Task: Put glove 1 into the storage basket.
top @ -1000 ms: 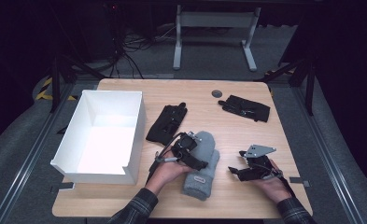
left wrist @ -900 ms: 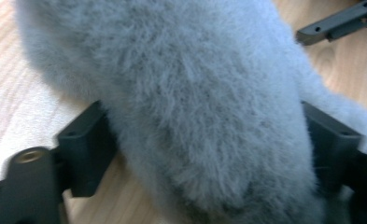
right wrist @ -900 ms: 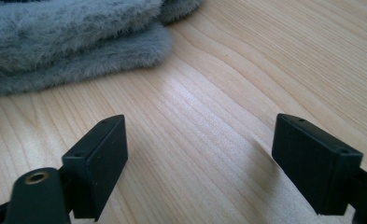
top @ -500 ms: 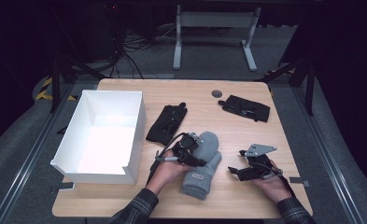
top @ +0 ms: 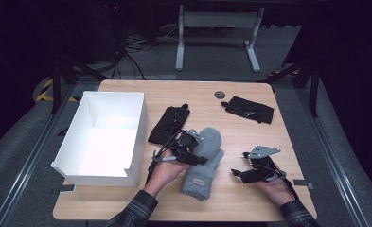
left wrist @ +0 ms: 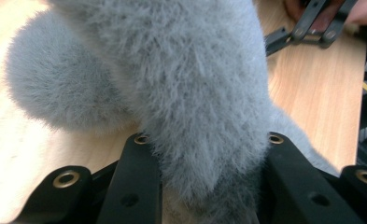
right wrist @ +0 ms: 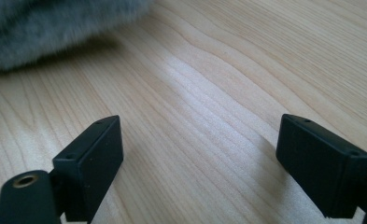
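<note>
Gripping the grey mitten [left wrist: 190, 93], seemingly mid-body, left gripper [top: 186, 147]; right gripper [top: 250, 172] spread wide over bare table [right wrist: 228, 84].

1. Landmark: grey mitten [top: 203, 161], centre-front of table [top: 250, 208].
2. Left of mitten: white box [top: 134, 142], tall walls, blocks low passage; access from above only.
3. Just behind-left of mitten: black glove [top: 167, 124], flat, near box wall; narrow gap.
4. Far behind-right: second black glove [top: 248, 109], small round disc [top: 219, 94]; low obstacles.
5. Right of mitten: bare wood strip up to right gripper [top: 237, 173], jaws apart, nothing between.
6. Front of mitten: bare wood to table edge.
</note>
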